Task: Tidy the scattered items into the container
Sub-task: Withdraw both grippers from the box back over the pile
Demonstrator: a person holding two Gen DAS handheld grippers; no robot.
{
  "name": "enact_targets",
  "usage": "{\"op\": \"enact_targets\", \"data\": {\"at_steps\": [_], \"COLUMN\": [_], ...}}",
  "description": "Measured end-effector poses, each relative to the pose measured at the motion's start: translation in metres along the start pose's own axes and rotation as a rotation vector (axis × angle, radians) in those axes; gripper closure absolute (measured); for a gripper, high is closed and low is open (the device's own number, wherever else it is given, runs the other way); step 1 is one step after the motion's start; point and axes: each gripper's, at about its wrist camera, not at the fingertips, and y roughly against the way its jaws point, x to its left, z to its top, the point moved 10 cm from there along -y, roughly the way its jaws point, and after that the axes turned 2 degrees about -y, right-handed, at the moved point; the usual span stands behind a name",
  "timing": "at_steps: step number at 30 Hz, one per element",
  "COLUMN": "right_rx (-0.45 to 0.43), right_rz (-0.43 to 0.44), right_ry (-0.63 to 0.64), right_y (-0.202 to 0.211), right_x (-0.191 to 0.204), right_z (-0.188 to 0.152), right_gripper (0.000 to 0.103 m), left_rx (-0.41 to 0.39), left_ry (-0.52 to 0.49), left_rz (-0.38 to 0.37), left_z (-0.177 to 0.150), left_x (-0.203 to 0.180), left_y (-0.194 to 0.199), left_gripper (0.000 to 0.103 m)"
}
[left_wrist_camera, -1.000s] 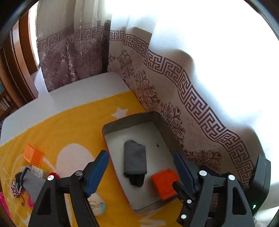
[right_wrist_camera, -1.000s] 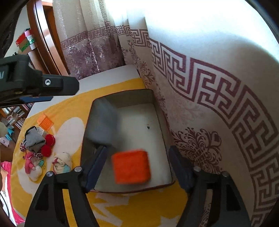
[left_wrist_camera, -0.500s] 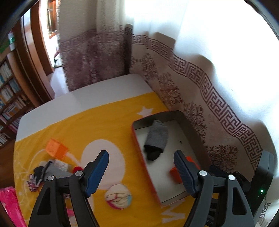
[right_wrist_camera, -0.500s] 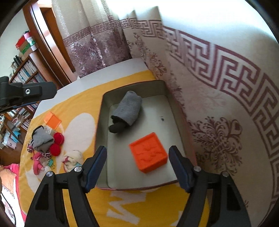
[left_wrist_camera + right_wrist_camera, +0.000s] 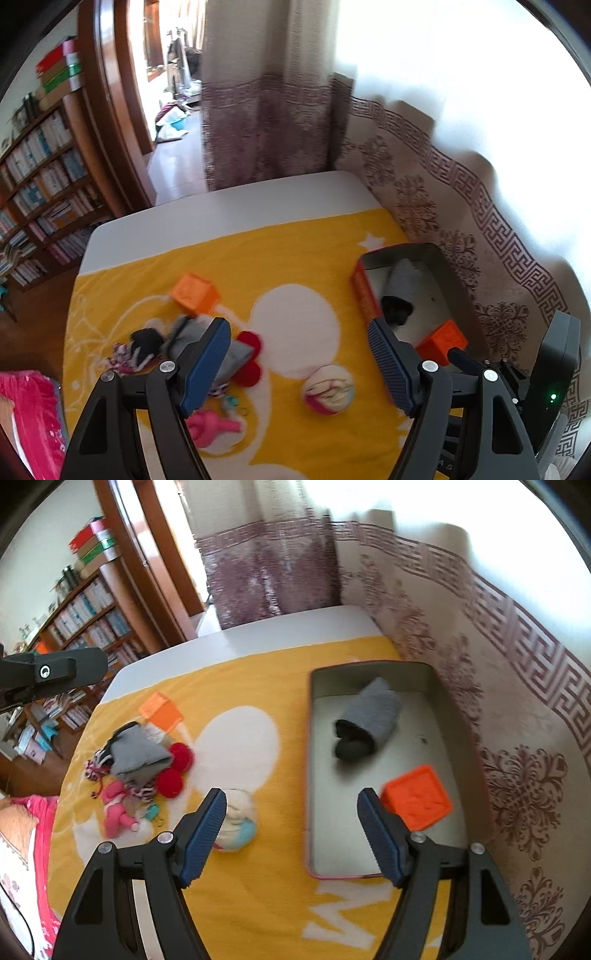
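A grey metal tray [image 5: 436,679] [image 5: 436,254] with a red outer side lies on the yellow blanket by the curtain. In it are a rolled grey-and-black sock [image 5: 369,716] [image 5: 400,284] and an orange block [image 5: 415,797] [image 5: 441,341]. Left of the tray lie a pastel sock ball [image 5: 238,819] [image 5: 328,387], a second orange block [image 5: 162,712] [image 5: 195,293], a grey sock [image 5: 138,755], two red balls [image 5: 177,768] [image 5: 249,354] and a pink toy [image 5: 116,808] [image 5: 210,424]. My left gripper [image 5: 299,350] hangs open above the blanket, empty. My right gripper [image 5: 291,816] is open and empty between the sock ball and the tray.
A patterned curtain [image 5: 517,701] hangs close along the tray's right side. The white table's far edge [image 5: 221,206] shows beyond the blanket. A bookshelf [image 5: 37,184] stands at the left and pink fabric [image 5: 33,417] lies at the lower left.
Both grippers have drawn back and swung left from over the tray, still open. The orange block that was blurred between the right fingers now lies in the tray. More scattered items have come into view.
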Motion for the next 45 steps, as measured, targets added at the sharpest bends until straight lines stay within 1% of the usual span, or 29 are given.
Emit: {"op": "enact_targets", "data": {"at_steps": [4, 13, 23, 28, 34, 37, 40, 45], "right_rx": [0.005, 0.023, 0.052, 0.070, 0.087, 0.097, 0.107, 0.124], "right_rz": [0.016, 0.051, 0.078, 0.080, 0.080, 0.082, 0.080, 0.081], "right_ry": [0.032, 0.097, 0.174, 0.189, 0.204, 0.204, 0.196, 0.181], "right_y": [-0.003, -0.014, -0.029, -0.035, -0.043, -0.046, -0.049, -0.052], "right_x": [0.027, 0.087, 0.149, 0.169, 0.187, 0.192, 0.195, 0.197], "right_z": [-0.001, -0.004, -0.015, -0.022, -0.030, -0.034, -0.038, -0.044], "right_gripper": [0.026, 0.026, 0.026, 0.026, 0.026, 0.026, 0.026, 0.026], "left_rx": [-0.004, 0.001, -0.004, 0.001, 0.020, 0.041, 0.065, 0.101], "left_ry": [0.025, 0.090, 0.131, 0.135, 0.154, 0.193, 0.228, 0.250], "left_rz": [0.041, 0.092, 0.155, 0.176, 0.160, 0.143, 0.140, 0.140], "left_z": [-0.007, -0.027, -0.047, -0.056, -0.065, -0.074, -0.084, -0.100], "left_x": [0.031, 0.089, 0.152, 0.173, 0.191, 0.207, 0.222, 0.238], "left_y": [0.010, 0.028, 0.041, 0.043, 0.039, 0.030, 0.021, 0.007], "left_gripper": [0.025, 0.025, 0.025, 0.025, 0.025, 0.025, 0.025, 0.025]}}
